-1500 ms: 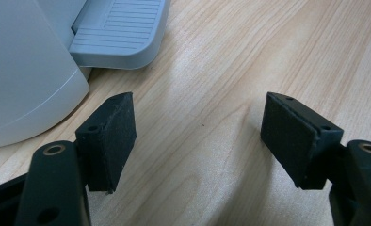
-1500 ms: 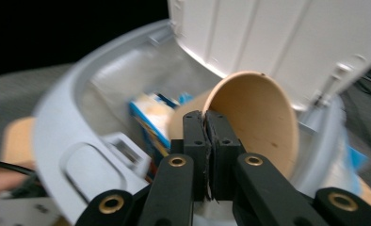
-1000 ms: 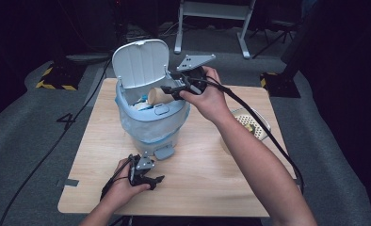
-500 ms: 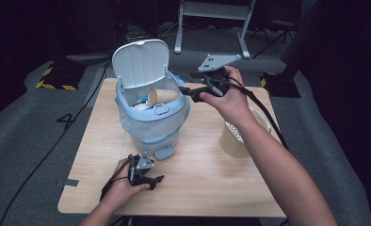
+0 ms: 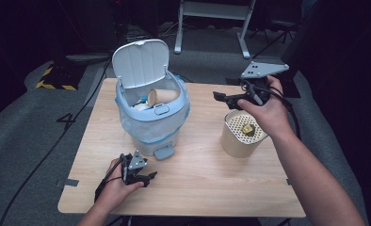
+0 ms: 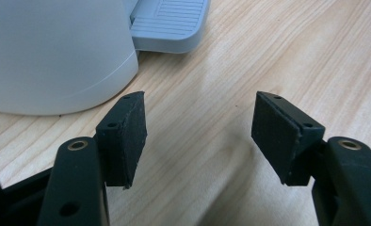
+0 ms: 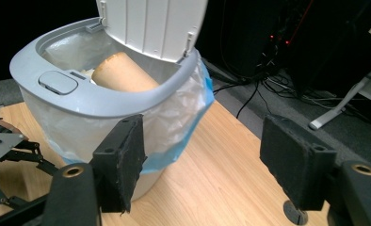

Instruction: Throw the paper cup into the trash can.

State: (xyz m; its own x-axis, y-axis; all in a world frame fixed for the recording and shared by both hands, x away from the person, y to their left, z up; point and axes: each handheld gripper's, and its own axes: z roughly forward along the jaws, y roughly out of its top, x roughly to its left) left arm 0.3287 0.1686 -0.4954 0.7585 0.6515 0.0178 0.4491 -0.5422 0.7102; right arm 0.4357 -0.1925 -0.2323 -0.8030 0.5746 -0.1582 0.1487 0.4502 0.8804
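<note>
A paper cup [image 5: 162, 96] lies on its side inside the pedal bin [image 5: 150, 127], resting on other rubbish within the blue-edged liner bag [image 7: 193, 113], with the lid [image 5: 140, 62] standing upright behind it — so the throwing-away looks done for this piece. The right gripper [image 5: 226, 99] hangs between the bin and the perforated beige holder [image 5: 240, 136]; its jaws have just been opening and nothing sits between them. A small yellowish scrap [image 5: 246, 128] lies in that holder, probably the next thing to bin. The left gripper [image 5: 146, 178] rests low on the wooden table [image 5: 197, 183] just in front of the foot pedal [image 6: 172, 26], jaws wide yet just closing a little, empty — likely placed to work the lid.
</note>
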